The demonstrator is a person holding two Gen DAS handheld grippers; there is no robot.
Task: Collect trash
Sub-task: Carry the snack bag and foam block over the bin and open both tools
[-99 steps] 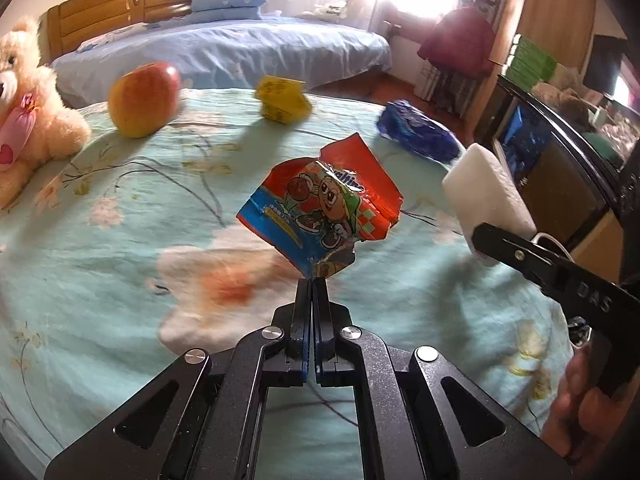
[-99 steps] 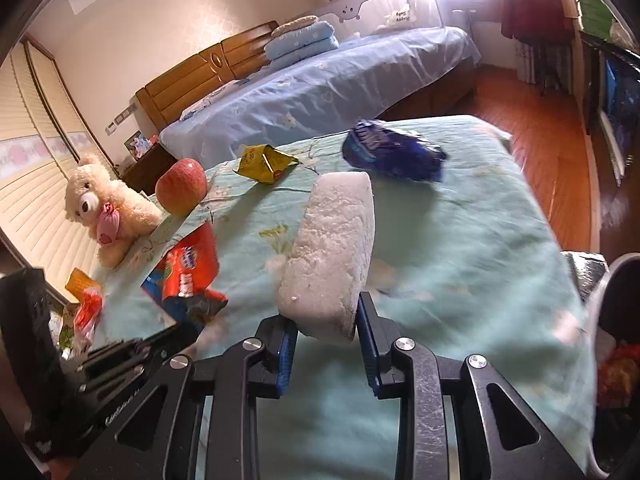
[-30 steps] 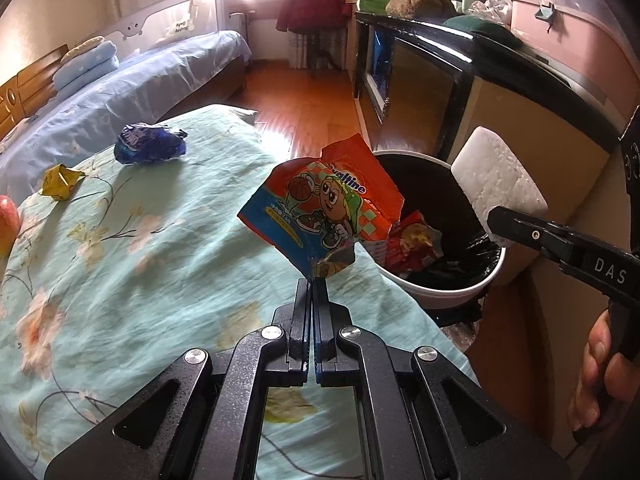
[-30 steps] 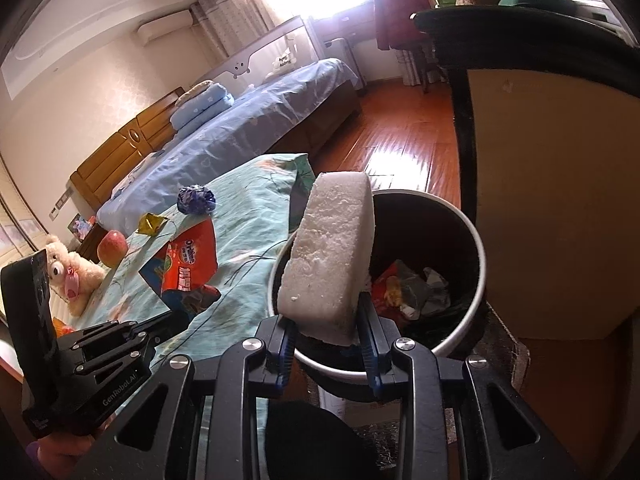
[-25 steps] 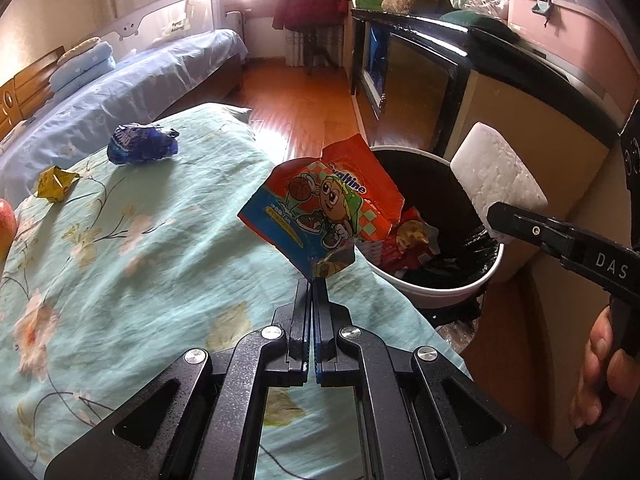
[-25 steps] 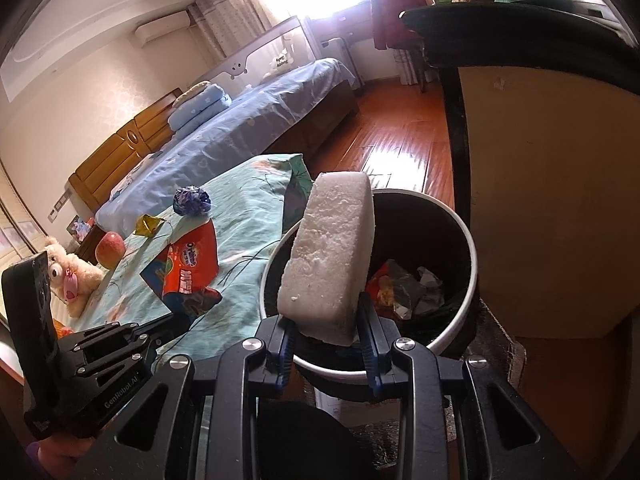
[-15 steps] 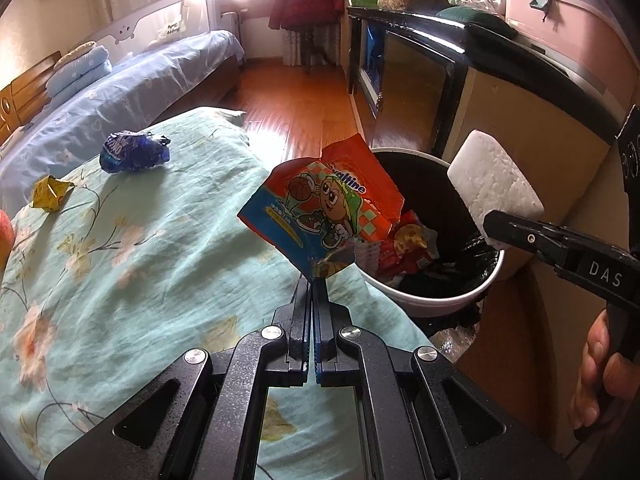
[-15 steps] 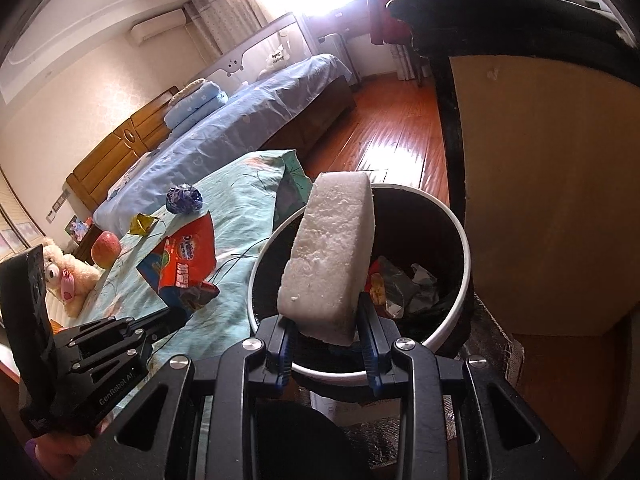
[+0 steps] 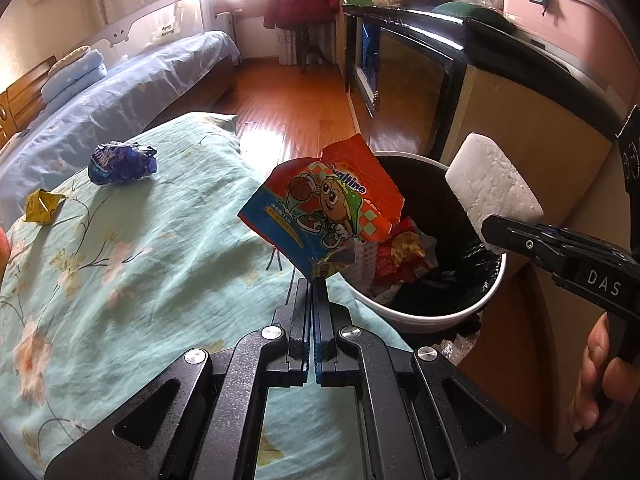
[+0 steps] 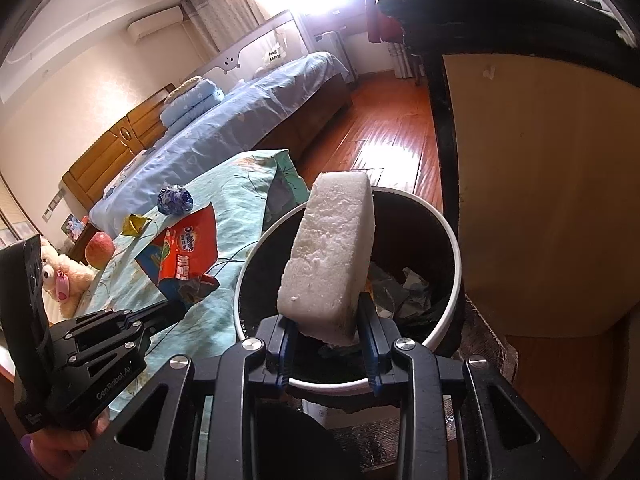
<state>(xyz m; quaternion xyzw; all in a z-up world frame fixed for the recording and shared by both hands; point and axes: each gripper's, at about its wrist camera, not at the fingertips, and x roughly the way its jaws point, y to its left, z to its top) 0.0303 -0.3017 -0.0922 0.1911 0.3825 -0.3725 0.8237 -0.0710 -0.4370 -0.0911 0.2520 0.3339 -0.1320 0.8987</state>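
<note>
My left gripper is shut on the bottom corner of an orange and blue snack wrapper, held up at the near edge of the trash bin. The same wrapper shows in the right wrist view, left of the bin. My right gripper is shut on a white foam block that stands upright over the bin's opening. That foam block and right gripper also appear at the right of the left wrist view. Crumpled wrappers lie inside the black-lined bin.
On the teal flowered bed cover lie a blue crumpled wrapper and a yellow one. An apple and a teddy bear sit further back. A dark-topped cabinet stands right behind the bin.
Both grippers have drifted a little toward the bin, which sits larger and nearer in both views. The grips on the wrapper and the foam block are unchanged.
</note>
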